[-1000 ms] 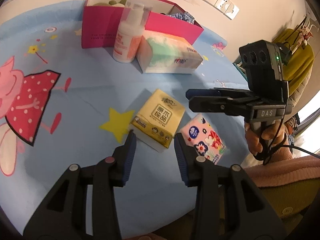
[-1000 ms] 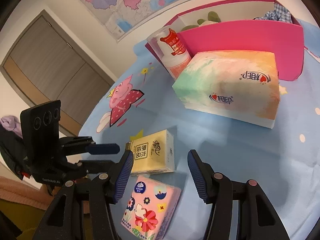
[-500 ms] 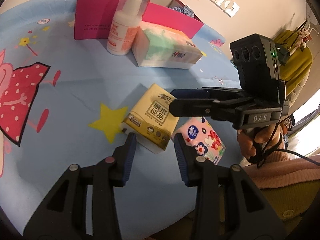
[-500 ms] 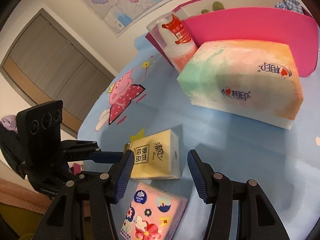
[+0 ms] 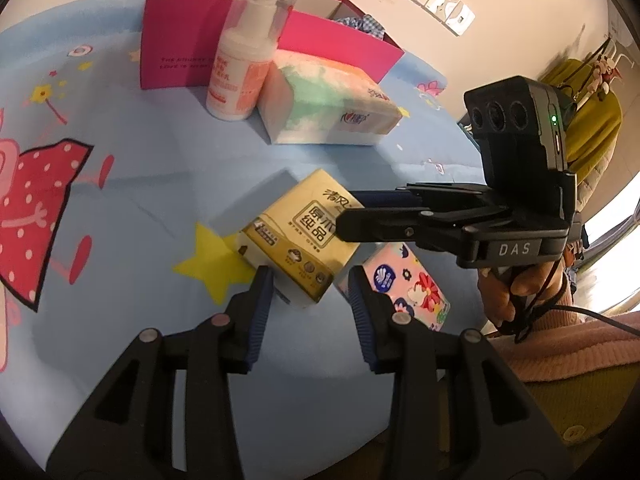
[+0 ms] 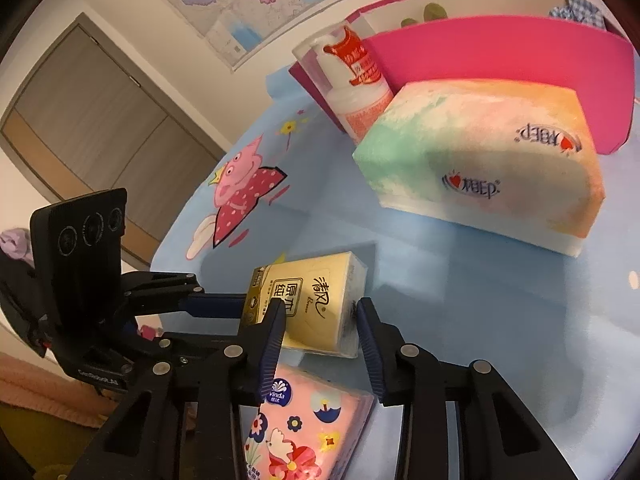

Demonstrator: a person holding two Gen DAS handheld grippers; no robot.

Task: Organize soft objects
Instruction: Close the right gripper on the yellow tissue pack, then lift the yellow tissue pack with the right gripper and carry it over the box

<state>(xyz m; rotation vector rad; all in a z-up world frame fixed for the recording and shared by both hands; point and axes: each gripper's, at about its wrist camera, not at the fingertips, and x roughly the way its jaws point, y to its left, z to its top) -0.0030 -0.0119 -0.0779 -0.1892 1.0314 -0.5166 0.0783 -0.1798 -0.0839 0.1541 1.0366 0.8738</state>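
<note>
A yellow pocket tissue pack (image 5: 296, 240) (image 6: 320, 300) sits tilted above the blue cloth and casts a shadow beside it. My right gripper (image 6: 320, 306) (image 5: 348, 214) has it between its pads, and the jaws are closing on it. My left gripper (image 5: 310, 282) (image 6: 236, 318) holds a narrow gap just in front of the pack's near corner and is open, gripping nothing. A pink floral tissue pack (image 5: 404, 288) (image 6: 304, 432) lies flat right beside the yellow one, under the right gripper.
A large pastel tissue pack (image 5: 332, 108) (image 6: 480, 160) and a white pump bottle (image 5: 240, 72) (image 6: 356, 84) stand before an open pink box (image 5: 176, 52) (image 6: 500, 52) holding cloth items. A hand (image 5: 516, 288) in a pink sleeve holds the right gripper.
The right gripper came in over the yellow pack and its jaws narrowed around it; the pack now looks tipped up off the cloth. The left gripper's gap stayed the same.
</note>
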